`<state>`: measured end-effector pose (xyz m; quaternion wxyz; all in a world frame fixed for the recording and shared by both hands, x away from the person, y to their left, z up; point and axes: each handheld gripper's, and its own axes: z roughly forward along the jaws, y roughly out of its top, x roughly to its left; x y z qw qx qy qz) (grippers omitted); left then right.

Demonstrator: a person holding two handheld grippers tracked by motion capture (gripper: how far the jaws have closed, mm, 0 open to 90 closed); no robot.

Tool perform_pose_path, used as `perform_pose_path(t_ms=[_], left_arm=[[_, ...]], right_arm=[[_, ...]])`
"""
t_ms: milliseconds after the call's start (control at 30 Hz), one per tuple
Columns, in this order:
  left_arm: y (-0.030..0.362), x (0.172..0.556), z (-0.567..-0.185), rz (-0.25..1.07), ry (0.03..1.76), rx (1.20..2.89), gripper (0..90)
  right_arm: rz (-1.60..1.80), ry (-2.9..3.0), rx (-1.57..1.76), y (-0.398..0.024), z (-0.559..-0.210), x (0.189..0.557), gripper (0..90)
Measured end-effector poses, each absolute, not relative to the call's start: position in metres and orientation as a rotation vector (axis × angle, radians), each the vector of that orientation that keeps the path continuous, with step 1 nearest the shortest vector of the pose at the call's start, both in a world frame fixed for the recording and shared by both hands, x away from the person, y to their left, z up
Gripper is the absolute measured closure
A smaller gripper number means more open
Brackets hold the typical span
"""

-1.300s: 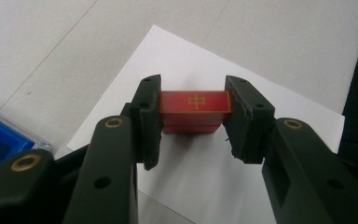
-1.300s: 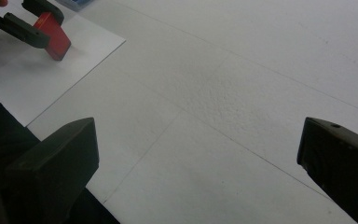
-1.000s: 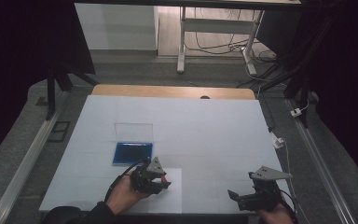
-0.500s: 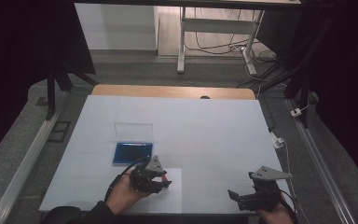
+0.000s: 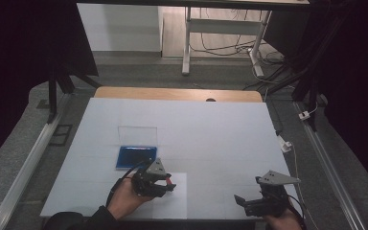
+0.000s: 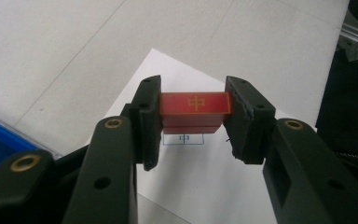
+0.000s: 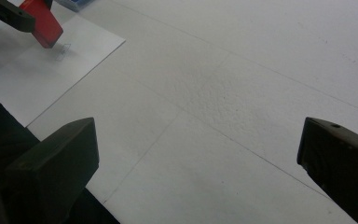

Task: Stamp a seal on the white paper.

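**Left claw grips red block over paper sheet**

Left claw, centre of the left gripper view, jaws closed on a red block with a gold mark on its top face. Pads press both ends of the block. Block sits just above a small blue-outlined square printed on a white sheet; can't tell if it touches the sheet.

High view: left claw lower centre-left of frame, over the sheet at the near edge of the bench. A hand holds it from the bottom. Blue tray with a clear upright lid lies just above the claw in frame, apart from it.

Right claw lower right of the high view, well apart from the left one. Right gripper view: its jaws stand wide open at the lower corners, nothing between them, bare bench below. Red block and sheet show in the upper left there.
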<state>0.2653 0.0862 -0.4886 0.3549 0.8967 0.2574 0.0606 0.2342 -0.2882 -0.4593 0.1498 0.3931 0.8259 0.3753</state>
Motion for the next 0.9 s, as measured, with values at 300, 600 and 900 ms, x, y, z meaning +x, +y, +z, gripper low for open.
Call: perform_pose_path(t_ms=[300,600,900], left_arm=[[0.095,0.267,-0.483,0.167,0.679,2.289,58.1],[0.103,0.269,-0.479,0.172,0.704,2.263,58.1],[0.11,0.27,-0.476,0.189,0.718,2.256,58.1]], right_arm=[[1.08,2.372,1.132,-0.289,-0.459,0.234,0.0],[1.084,2.37,1.14,-0.289,-0.459,0.235,0.0],[1.083,2.371,1.141,-0.289,-0.459,0.235,0.0]])
